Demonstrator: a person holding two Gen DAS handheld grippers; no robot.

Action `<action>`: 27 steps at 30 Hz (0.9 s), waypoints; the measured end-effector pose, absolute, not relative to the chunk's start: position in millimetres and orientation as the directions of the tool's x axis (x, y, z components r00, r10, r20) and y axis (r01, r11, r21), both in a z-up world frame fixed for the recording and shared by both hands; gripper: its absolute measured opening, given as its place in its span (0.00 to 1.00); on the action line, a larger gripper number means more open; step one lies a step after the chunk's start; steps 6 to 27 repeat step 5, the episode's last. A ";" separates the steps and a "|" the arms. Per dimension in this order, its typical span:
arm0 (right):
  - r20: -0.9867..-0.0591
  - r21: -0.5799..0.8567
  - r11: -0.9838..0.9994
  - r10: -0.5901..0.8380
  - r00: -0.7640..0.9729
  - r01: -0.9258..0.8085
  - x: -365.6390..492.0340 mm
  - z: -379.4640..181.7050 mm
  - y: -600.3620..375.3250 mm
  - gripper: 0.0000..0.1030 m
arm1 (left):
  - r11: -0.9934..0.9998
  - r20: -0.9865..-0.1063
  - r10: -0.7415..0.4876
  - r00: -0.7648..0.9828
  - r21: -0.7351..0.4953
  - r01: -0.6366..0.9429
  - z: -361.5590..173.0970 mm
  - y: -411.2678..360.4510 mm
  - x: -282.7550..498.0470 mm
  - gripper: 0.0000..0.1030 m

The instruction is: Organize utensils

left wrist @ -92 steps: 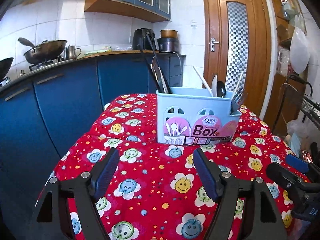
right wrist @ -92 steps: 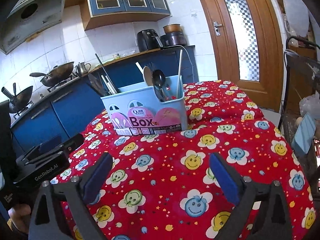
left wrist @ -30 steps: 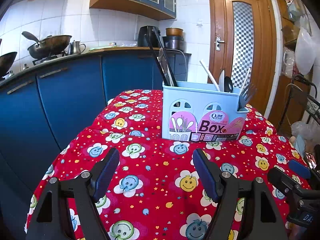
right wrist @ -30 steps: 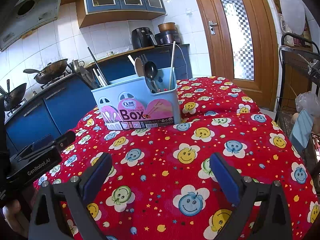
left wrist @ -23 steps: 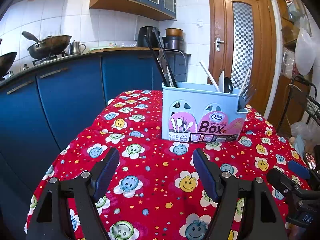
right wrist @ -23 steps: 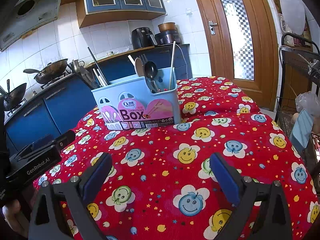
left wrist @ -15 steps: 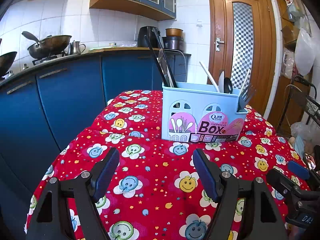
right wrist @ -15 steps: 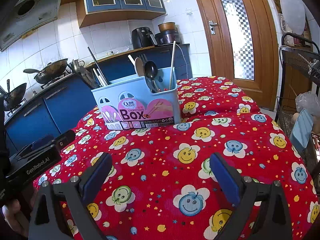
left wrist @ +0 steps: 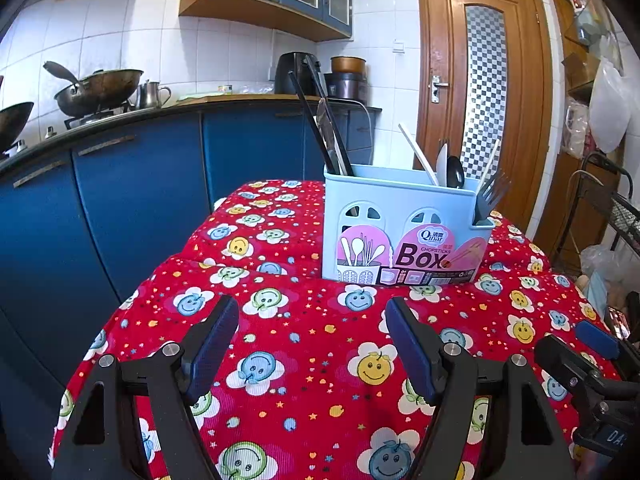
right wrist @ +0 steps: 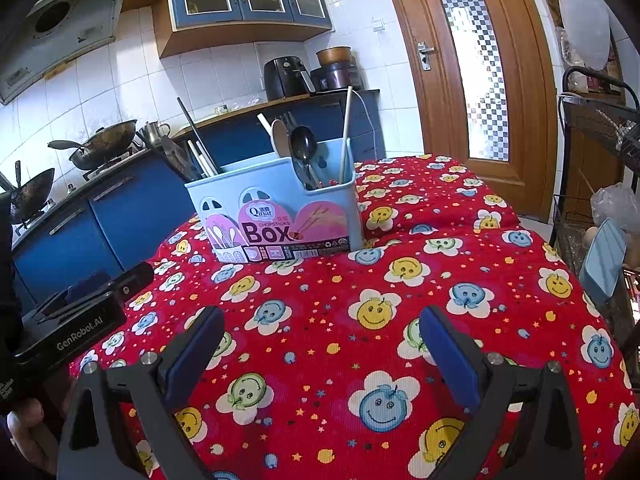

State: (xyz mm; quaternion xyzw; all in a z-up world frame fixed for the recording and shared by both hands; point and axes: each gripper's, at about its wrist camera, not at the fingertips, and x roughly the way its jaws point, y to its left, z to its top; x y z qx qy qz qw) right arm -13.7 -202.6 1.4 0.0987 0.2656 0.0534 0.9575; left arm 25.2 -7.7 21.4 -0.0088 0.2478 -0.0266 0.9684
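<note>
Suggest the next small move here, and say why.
Probably draw both hands back and finish. The utensils, such as the black fork and black spoon, already stand inside the blue box, and none shows loose on the red tablecloth. The left gripper and right gripper are open and hold nothing.

On the front label of the light blue utensil holder [left wrist: 404,216], the large word "Box" is printed, with "CHOPSTICKS" in small capitals above it and a brand mark reading roughly "Qinar" in a white oval. The same label is seen on the holder in the right wrist view [right wrist: 276,204]. Small print and a barcode along the label's lower strip cannot be read. "GenRobot.AI" is written in white on the black body of the left gripper [right wrist: 76,320].
</note>
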 end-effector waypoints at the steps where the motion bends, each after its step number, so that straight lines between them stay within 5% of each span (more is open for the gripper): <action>1: -0.497 0.217 0.975 0.155 0.854 -0.050 -13.8 2.4 -201.9 0.97 | 0.998 -0.480 -0.056 0.876 -0.031 0.047 21.4 -7.7 25.1 0.75; 27: -0.491 0.217 0.975 0.154 0.857 -0.051 -14.9 5.9 -201.3 0.97 | 0.998 -0.479 -0.058 0.876 -0.033 0.048 22.5 -7.9 26.1 0.75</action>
